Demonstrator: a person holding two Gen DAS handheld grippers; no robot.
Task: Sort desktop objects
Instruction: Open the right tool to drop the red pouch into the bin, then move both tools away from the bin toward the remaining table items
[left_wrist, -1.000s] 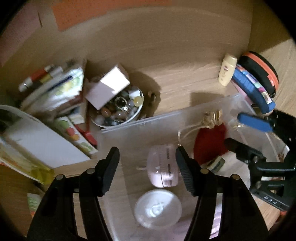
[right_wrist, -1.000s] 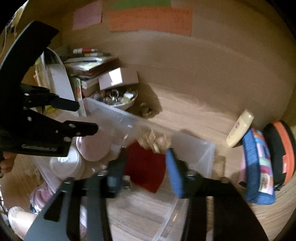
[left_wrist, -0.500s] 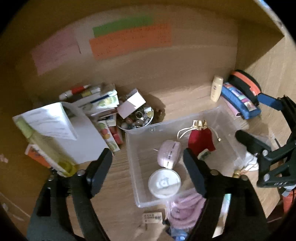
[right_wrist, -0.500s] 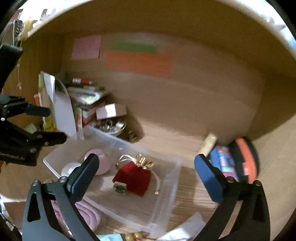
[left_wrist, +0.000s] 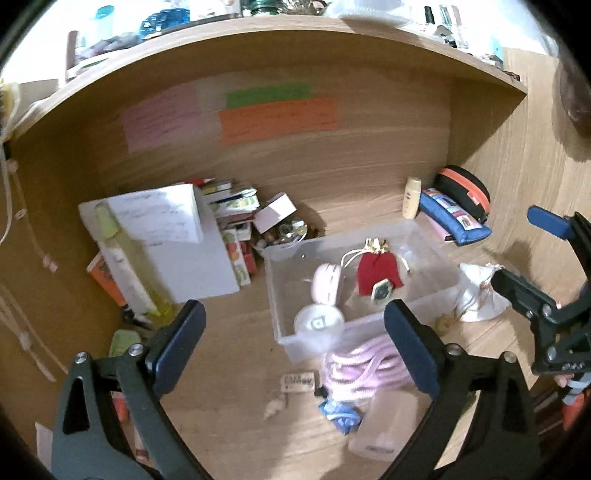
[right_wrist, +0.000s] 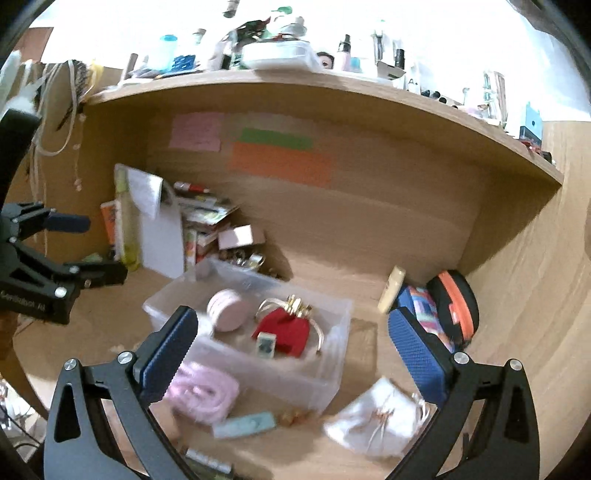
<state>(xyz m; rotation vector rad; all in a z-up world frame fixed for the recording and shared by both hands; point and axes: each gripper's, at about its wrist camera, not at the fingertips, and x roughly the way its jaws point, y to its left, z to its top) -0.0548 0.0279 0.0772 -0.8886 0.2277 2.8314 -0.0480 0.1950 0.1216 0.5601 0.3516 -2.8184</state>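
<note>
- The left gripper (left_wrist: 293, 341) hangs above the desk with its jaws wide apart and nothing between them.
- The right gripper (right_wrist: 291, 345) is also spread wide and holds nothing.
- A clear plastic bin (right_wrist: 334, 314) stands on the wooden desk (left_wrist: 229, 354); inside lie a red pouch (right_wrist: 286, 330), a pink round case (right_wrist: 227, 308) and a white round lid (left_wrist: 317, 323).
- A pink coiled cord (left_wrist: 364, 371) lies just in front of the bin, outside it.
- A white pouch (right_wrist: 380, 419) rests on the desk near the bin's right corner.
- A small blue thing (left_wrist: 341, 413), maybe cloth, is too blurred to name.

Red pouch (right_wrist: 286, 330) and pink case (right_wrist: 229, 309) inside clear bin (right_wrist: 332, 317)
</note>
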